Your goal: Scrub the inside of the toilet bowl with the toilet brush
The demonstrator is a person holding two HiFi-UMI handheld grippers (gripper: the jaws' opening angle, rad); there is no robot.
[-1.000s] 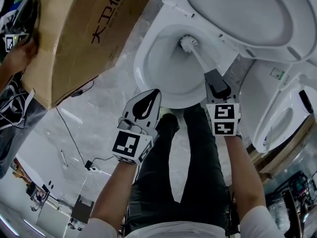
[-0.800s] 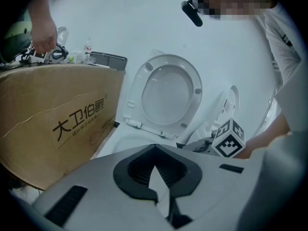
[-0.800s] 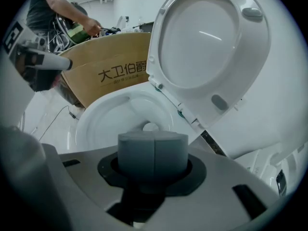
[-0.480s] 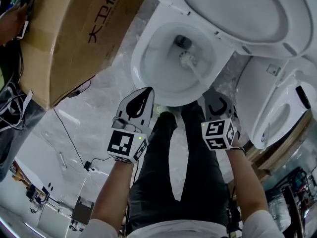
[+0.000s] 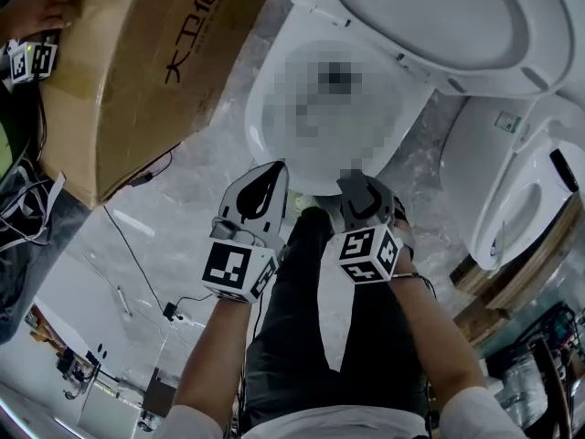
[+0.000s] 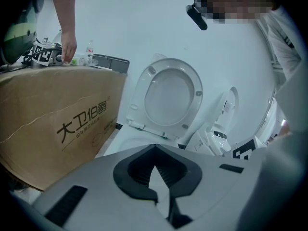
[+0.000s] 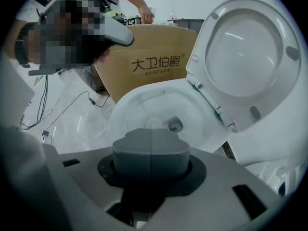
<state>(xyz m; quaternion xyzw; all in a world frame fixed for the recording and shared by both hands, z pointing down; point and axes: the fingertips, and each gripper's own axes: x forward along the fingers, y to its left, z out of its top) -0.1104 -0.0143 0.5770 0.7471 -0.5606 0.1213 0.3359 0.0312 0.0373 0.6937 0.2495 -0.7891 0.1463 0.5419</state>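
The white toilet bowl (image 5: 259, 99) stands open with its lid (image 5: 430, 16) raised; a mosaic patch hides its inside in the head view. My right gripper (image 5: 359, 186) hangs over the bowl's near rim, shut on the toilet brush. In the right gripper view the jaws (image 7: 151, 148) meet, and the white brush head (image 7: 153, 123) shows just beyond them, low in the bowl (image 7: 126, 105) near the drain (image 7: 175, 126). The handle is hidden. My left gripper (image 5: 272, 179) is shut and holds nothing, just left of the bowl's front; its jaws (image 6: 155, 177) face the raised lid (image 6: 168, 93).
A large cardboard box (image 5: 137, 71) stands close to the bowl's left side, with another person's hand (image 5: 41, 7) on top. A second white toilet (image 5: 512, 208) is at the right. Cables (image 5: 137, 263) lie on the marble floor. My legs are right below the grippers.
My right gripper has drawn back toward me and leftward, pulling the brush head from the rear of the bowl toward its front. The left gripper has barely moved.
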